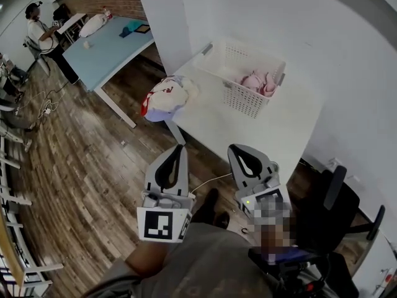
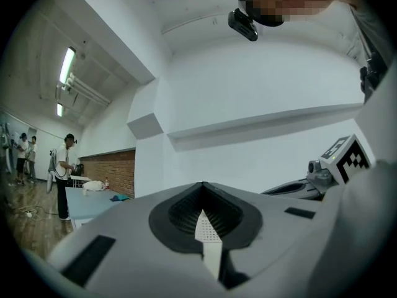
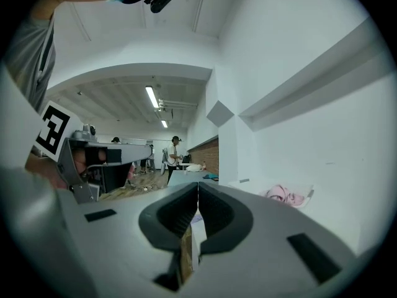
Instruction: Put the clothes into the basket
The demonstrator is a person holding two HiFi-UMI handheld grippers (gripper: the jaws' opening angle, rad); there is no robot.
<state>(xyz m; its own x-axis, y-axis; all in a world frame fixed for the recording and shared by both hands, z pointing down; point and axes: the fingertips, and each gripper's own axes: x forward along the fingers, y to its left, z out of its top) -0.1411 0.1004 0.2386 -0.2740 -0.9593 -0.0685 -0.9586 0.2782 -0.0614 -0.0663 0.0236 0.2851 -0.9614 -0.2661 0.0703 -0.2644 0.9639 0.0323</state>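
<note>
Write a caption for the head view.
Left tongs and right tongs, shut, face a white table with a clothes pile and a basket holding pink clothes.

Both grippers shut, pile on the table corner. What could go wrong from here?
1. The clothes pile sits right at the table's left corner; a sideways nudge could tip it onto the floor.
2. The left gripper and right gripper are both shut and empty; unless they open first, they may only shove the pile.
</note>
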